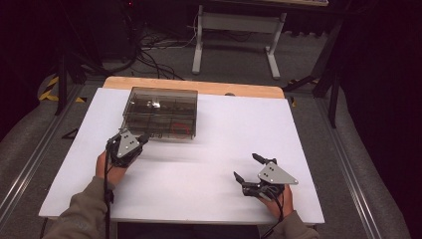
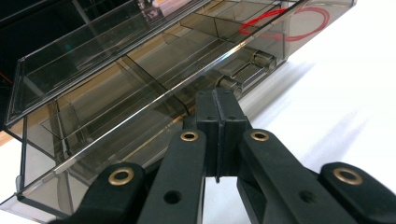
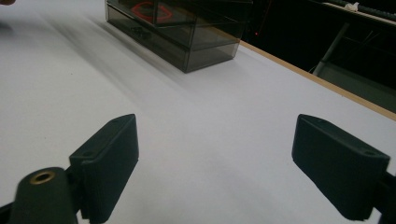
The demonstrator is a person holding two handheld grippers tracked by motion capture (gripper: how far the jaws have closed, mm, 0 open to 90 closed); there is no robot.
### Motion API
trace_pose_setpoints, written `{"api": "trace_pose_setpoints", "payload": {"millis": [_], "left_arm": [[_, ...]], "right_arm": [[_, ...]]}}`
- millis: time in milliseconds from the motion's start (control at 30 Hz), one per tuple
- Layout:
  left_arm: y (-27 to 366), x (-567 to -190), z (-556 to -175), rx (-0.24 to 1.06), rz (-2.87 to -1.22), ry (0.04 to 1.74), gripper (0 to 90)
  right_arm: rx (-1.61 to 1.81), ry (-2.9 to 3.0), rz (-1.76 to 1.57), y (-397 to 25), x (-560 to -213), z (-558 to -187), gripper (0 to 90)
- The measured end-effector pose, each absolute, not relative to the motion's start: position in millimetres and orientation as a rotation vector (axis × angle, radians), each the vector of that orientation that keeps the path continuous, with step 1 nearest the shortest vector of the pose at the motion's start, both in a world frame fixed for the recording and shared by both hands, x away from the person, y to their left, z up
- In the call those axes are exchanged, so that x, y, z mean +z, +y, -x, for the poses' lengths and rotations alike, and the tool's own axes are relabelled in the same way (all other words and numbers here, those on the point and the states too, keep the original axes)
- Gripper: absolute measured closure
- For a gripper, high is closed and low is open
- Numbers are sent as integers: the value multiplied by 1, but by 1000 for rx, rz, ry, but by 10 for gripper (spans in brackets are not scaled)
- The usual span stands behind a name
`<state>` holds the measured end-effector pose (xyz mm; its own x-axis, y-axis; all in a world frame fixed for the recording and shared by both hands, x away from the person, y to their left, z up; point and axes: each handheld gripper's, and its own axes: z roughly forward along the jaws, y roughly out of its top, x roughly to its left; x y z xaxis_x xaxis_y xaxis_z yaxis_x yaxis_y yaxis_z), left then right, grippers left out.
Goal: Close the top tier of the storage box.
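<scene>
Overhead, sitting toward the far left of the white rectangular tabletop (image 1: 209,149): a smoke-tinted transparent plastic organiser box (image 1: 160,113) with inner dividers and a red ring (image 1: 180,130) showing in its near right compartment. Reaching in from the lower left, the left tongs (image 1: 143,139), tips lying at the box's near wall, held by the person's left hand (image 1: 110,169). Resting on the tabletop at the lower right, well apart from the box, the right tongs (image 1: 247,167), jaws spread, held by the right hand (image 1: 281,201). Standing on the dark floor beyond the tabletop: a grey metal stand (image 1: 238,35) amid loose cables.

Along the left tongs (image 2: 217,100): black jaws pressing flat together with nothing visible between them, tips lying at the box's (image 2: 116,93) front edge, just beside a small clear latch (image 2: 245,70); touching or only near, cannot tell. Red ring (image 2: 287,23) showing through the tinted wall at the upper right.

Along the right tongs (image 3: 238,163): two black pads standing wide apart over bare white tabletop (image 3: 210,121), gripping nothing. Sitting far ahead at the top, the tinted box (image 3: 187,32), red ring (image 3: 149,11) glowing inside.
</scene>
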<state>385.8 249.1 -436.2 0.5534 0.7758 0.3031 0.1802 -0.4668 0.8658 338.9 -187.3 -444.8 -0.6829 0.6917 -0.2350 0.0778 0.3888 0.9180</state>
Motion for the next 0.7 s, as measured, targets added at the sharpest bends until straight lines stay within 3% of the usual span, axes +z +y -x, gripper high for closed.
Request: {"api": "trace_pose_setpoints", "payload": {"millis": [700], "left_arm": [[248, -434, -400, 921, -1923, 795, 898]], "right_arm": [[1302, 2046, -656, -187, -444, -338, 165]]}}
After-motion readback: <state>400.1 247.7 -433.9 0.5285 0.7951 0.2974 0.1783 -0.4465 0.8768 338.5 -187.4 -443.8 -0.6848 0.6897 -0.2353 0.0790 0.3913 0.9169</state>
